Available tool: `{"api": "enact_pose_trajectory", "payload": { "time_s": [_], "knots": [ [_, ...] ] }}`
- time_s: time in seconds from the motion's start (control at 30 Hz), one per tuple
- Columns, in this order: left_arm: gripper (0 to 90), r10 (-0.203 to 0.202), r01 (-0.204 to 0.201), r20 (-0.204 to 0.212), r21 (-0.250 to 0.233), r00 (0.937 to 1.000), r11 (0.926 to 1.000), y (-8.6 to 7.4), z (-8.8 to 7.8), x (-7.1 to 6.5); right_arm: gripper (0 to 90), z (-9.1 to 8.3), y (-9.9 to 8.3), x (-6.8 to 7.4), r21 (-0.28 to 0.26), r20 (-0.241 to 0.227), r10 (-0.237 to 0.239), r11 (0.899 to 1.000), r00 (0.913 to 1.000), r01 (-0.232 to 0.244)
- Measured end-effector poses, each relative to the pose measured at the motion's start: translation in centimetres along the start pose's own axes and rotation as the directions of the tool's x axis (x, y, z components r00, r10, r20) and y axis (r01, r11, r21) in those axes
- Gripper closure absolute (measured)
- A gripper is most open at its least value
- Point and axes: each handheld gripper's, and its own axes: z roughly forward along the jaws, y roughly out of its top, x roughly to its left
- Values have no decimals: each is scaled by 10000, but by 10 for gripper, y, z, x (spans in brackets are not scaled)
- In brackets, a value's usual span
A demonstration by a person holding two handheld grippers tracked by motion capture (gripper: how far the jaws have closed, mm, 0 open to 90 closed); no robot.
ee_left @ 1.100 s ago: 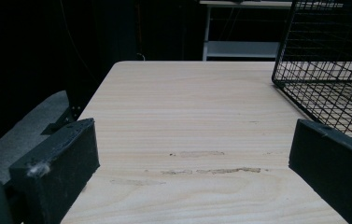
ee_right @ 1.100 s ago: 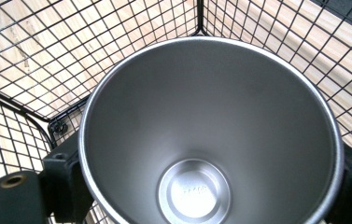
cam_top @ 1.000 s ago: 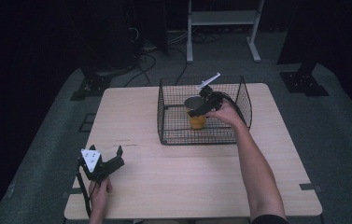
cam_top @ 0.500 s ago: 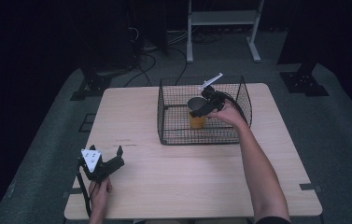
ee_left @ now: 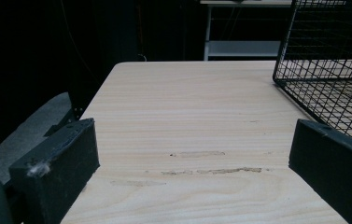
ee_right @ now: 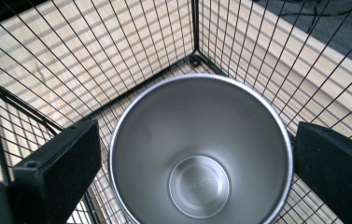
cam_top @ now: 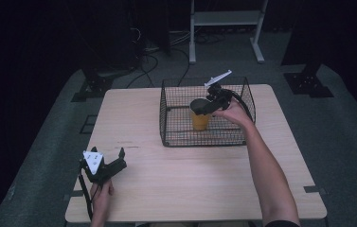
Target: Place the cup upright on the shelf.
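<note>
Steel lines the inside of the cup (ee_right: 200, 163), and its outside is orange in the high view, where it stands upright in the wire basket (cam_top: 176, 137), roughly at the basket's middle. The basket sits on the table (cam_top: 204, 175) toward the far edge, right of centre. Reaching over the basket's right side, the right gripper (cam_top: 208, 105) is at the cup's rim, held by the right hand (cam_top: 233, 112). In the right gripper view its jaws stand wide, one on each side of the cup's mouth; the left jaw is just beside the rim and the right one looks close to or at it, but I cannot tell whether either is touching. Bare steel shows at the cup's bottom. The left gripper (cam_top: 119, 158) lies near the table's near left corner, held by the left hand (cam_top: 101, 191), well apart from the basket. Its jaws are also spread wide with only bare wood between them, and the basket's near left corner shows at the upper right of the left gripper view.
</note>
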Motion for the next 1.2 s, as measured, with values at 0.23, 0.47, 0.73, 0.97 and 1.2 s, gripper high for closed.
{"api": "enact_pose_trajectory", "payload": {
  "time_s": [0.23,0.47,0.73,0.97,1.2],
  "knots": [
    [8,-14,14,1,15,10000,10000,0,0,0,0,-14,4,-2,-417,86,138,9990,9999,-134],
    [8,-14,14,-3,15,10000,10000,0,0,0,0,-34,6,0,-749,37,100,9971,9999,-97],
    [8,-20,20,31,26,10000,10000,0,0,0,0,-64,2,-1,-1263,23,306,9915,9995,-301],
    [8,-41,41,72,13,10000,10000,0,-1,0,0,-85,-4,7,-1349,9,280,9905,9996,-276],
    [8,-3,3,68,20,10000,10000,0,-1,0,0,-104,-9,13,-1519,-74,141,9883,9999,-151]
  ]
}}
